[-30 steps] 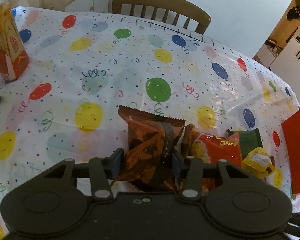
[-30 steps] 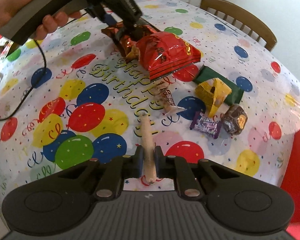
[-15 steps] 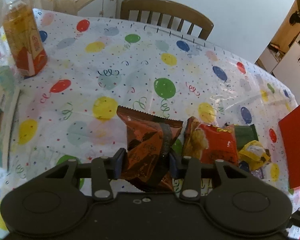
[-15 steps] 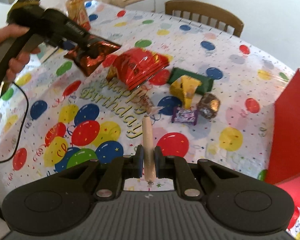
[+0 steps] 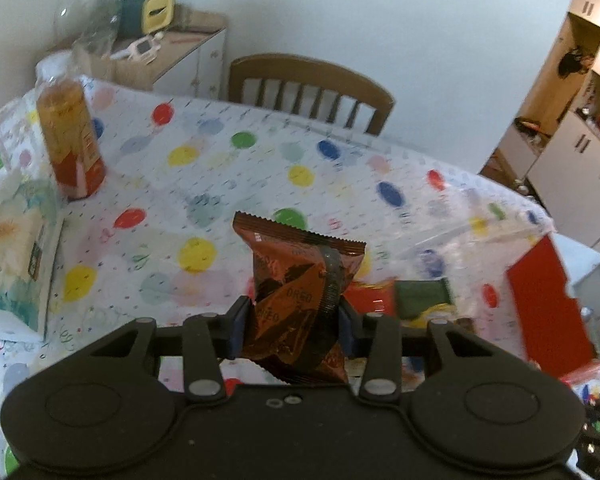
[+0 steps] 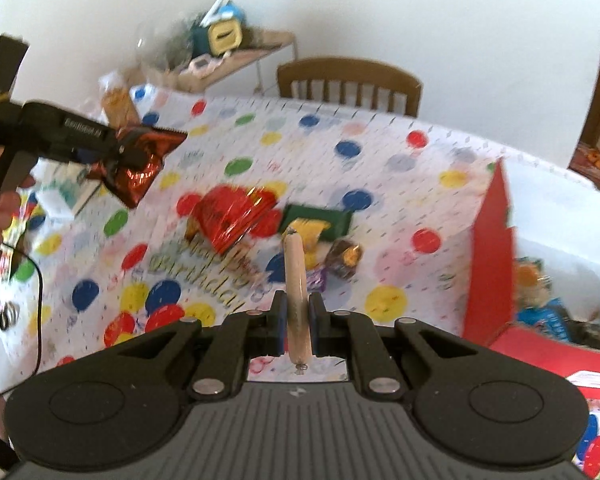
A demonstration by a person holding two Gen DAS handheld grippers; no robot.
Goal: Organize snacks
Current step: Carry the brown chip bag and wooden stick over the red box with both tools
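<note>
My left gripper is shut on a brown Oreo snack bag and holds it up above the table; it also shows in the right wrist view. My right gripper is shut on a thin sausage stick, lifted above the table. On the balloon tablecloth lie a red snack bag, a green packet, a yellow wrapper, a brown-gold candy and a purple candy, partly hidden behind the stick.
A red box stands open at the right, with blue packets inside. An orange bottle and a tissue pack sit at the left. A wooden chair is behind the table.
Both grippers have risen and tilted up with their snacks. The right view has swung right, so the red box shows more.
</note>
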